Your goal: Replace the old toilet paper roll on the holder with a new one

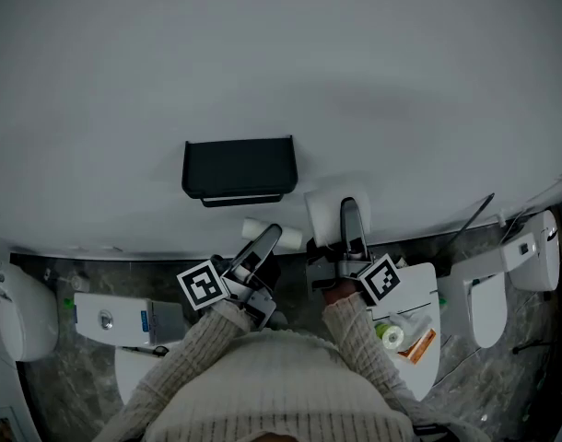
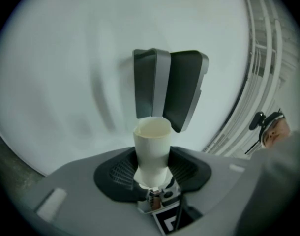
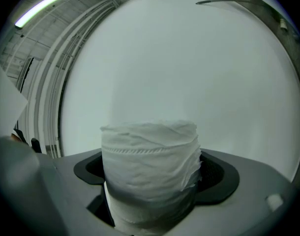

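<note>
Gripping cardboard core [image 2: 152,151], new roll [image 3: 150,171]

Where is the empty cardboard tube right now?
Head view: the cardboard tube sits in the left gripper, just below the black holder, left of the new roll in the right gripper.

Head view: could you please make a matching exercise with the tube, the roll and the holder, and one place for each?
Things:
1. tube
2. roll
3. holder

Places:
A. on the wall
B. in the left claw
C. in the right claw

Pairs: 1-B, 2-C, 3-A
</note>
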`<state>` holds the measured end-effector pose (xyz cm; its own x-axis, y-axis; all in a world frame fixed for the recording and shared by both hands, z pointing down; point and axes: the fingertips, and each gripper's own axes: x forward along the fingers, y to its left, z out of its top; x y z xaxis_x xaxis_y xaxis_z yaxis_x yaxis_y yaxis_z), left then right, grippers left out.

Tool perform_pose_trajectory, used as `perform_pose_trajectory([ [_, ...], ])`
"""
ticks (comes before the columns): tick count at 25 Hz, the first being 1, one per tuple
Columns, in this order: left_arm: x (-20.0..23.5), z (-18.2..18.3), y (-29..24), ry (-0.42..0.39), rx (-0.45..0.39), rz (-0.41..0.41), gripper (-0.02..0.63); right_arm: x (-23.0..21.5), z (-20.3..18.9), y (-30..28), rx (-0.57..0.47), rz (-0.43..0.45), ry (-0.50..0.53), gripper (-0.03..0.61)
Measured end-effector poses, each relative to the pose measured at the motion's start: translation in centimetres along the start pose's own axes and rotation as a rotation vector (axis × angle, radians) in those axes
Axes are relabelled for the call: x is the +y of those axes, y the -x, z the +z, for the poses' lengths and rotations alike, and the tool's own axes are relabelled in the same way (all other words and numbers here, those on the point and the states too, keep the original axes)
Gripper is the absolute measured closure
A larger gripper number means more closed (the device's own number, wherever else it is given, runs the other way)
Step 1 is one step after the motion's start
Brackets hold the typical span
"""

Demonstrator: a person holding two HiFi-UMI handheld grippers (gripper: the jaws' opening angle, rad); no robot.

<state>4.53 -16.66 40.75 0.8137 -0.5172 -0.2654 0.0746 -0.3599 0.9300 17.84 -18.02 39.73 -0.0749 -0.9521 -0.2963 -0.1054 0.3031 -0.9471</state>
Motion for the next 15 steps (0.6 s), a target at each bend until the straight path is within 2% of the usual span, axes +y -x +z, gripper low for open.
perform_pose_trajectory([
  [5, 0.1, 2.4, 2.7, -0.014, -0.058, 0.016, 0.438, 0.2, -2.3, -2.6, 0.005, 0.036, -0.019, 0.066],
  [15, 0.4, 3.3, 4.1, -0.014, -0.102, 0.036, 0.438, 0.2, -4.5, -5.0, 0.025, 0.049, -0.066, 0.066],
])
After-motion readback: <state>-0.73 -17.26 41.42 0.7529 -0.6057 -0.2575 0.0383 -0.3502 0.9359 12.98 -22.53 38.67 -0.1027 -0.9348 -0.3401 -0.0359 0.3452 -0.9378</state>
